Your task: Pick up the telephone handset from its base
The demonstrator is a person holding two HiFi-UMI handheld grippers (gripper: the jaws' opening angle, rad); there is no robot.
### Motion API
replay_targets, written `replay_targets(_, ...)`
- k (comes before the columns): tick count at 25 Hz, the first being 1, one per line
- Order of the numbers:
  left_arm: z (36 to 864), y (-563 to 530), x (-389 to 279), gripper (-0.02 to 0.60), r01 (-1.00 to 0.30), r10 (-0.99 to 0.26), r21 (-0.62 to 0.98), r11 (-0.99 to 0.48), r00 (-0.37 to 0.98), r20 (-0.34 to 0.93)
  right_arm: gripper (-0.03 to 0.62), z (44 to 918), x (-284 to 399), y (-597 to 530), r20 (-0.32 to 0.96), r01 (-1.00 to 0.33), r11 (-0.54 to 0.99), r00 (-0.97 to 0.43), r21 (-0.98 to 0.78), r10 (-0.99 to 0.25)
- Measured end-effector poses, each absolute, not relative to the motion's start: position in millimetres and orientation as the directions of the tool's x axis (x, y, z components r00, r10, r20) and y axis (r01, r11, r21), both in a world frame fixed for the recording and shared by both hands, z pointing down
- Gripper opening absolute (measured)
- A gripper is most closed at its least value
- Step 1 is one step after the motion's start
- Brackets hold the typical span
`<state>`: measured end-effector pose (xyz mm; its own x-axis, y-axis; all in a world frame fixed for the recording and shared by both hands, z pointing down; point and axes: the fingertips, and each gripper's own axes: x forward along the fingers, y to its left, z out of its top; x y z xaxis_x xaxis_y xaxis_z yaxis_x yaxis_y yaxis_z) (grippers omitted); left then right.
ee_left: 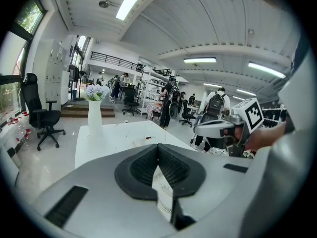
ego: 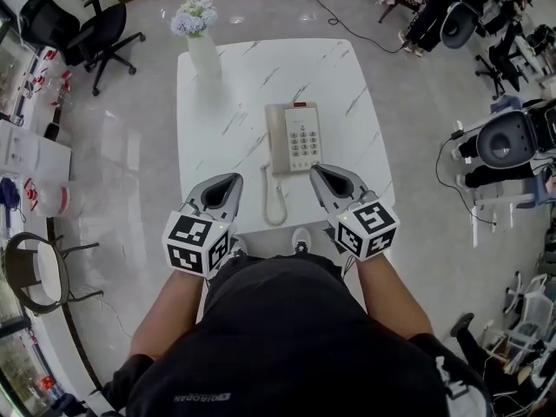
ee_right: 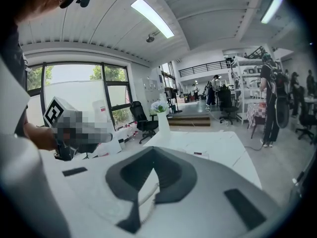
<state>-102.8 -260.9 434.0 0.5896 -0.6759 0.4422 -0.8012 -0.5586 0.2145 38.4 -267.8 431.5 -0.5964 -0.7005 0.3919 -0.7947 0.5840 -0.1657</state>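
Note:
The beige telephone (ego: pixel 301 137) lies in the middle of the white marble table (ego: pixel 347 76). Its handset (ego: pixel 277 139) rests on the left side of the base, and a coiled cord (ego: pixel 273 200) trails toward the near edge. My left gripper (ego: pixel 232 180) hovers near the front edge, left of the cord, with its jaws shut and empty. My right gripper (ego: pixel 317 171) is just below the phone's right corner, also shut and empty. In the left gripper view the pads (ee_left: pixel 171 165) meet at the tip. In the right gripper view the cord (ee_right: pixel 144 193) shows under the closed jaws.
A white vase with pale flowers (ego: pixel 202 43) stands at the table's far left corner. Black office chairs (ego: pixel 95 26) are at the back left, a round stool (ego: pixel 35 272) is at the left, and robots and equipment (ego: pixel 508 142) are at the right. A cable (ego: pixel 347 24) runs over the floor.

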Motion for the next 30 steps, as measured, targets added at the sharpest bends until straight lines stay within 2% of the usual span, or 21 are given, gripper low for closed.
replay_targets(12, 434.9, -263.2, -104.3, 0.002, -0.801, -0.676, 0.222, -0.557, 0.592, 0.439, 0.028, 431.2, 34.2, -271.2, 0.407, -0.796, 0.600, -0.577, -0.083, -0.708)
replay_targets(30, 436.0, -260.7, -104.6, 0.002, -0.804, -0.680, 0.228, -0.549, 0.588, 0.439, 0.160, 429.6, 31.8, -271.3, 0.395, -0.788, 0.610, -0.589, -0.086, -0.705)
